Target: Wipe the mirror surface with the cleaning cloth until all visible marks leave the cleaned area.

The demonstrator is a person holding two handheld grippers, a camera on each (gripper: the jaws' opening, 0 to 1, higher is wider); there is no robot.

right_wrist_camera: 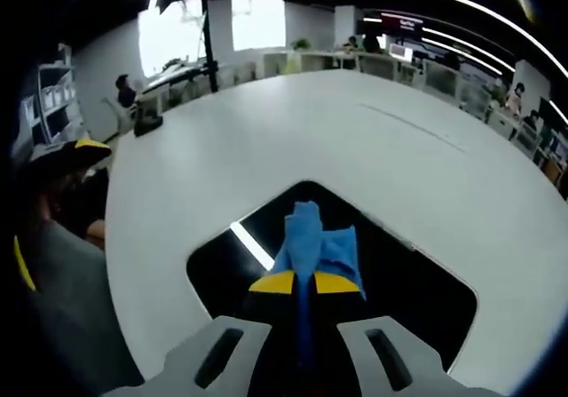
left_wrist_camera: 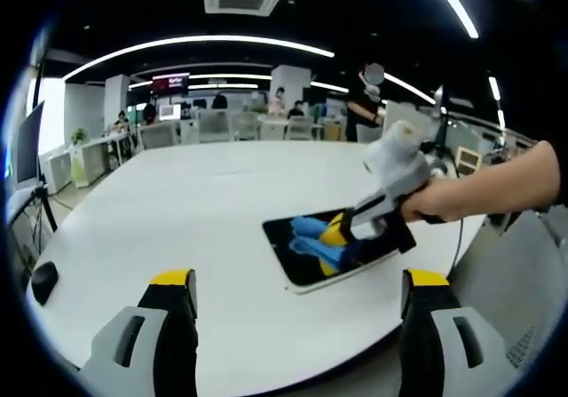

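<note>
A dark rectangular mirror lies flat on the round white table, near its right edge. In the left gripper view a hand holds my right gripper, which presses a blue cleaning cloth onto the glass. In the right gripper view my right gripper has its yellow-tipped jaws shut on the blue cloth, which rests in the middle of the mirror. My left gripper hovers over the near table edge, short of the mirror, with its jaws wide apart and nothing between them.
A small black object sits at the table's left edge and appears far off in the right gripper view. The table stretches bare beyond the mirror. Office desks, chairs and several people stand in the background.
</note>
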